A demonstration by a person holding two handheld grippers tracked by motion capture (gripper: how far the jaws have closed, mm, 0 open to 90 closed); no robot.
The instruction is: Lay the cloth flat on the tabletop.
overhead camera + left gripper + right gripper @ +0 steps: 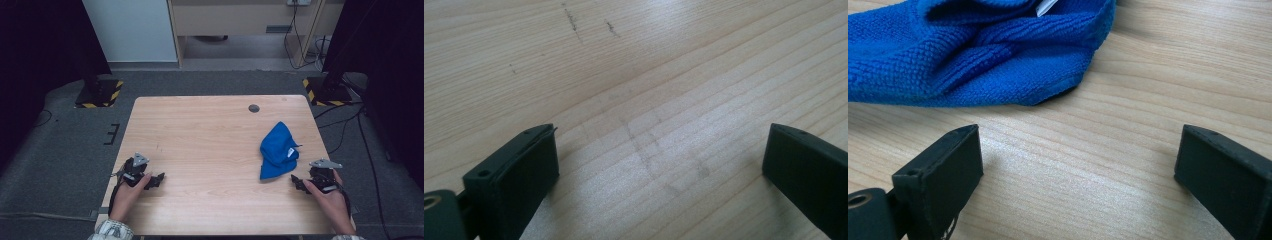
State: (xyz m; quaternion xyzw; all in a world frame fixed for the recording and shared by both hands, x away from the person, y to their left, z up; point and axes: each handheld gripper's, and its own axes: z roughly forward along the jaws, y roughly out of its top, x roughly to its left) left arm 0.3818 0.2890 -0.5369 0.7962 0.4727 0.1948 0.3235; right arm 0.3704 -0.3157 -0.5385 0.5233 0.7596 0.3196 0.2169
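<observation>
left hand-held gripper [159, 180]: lying on worktop [210, 150], jaws gaping, nothing between them
right hand-held gripper [297, 183]: jaws gaping wide, gripping nothing, pointing at cloth
cloth [278, 150]: one, blue, crumpled, sitting just beyond right jaws, path unobstructed
far edge: one dark round grommet [254, 108]

My blue cloth [973, 55] runs off the top and left edges of the right gripper view, and its white tag [1047, 7] is cut off too, print unreadable.
</observation>
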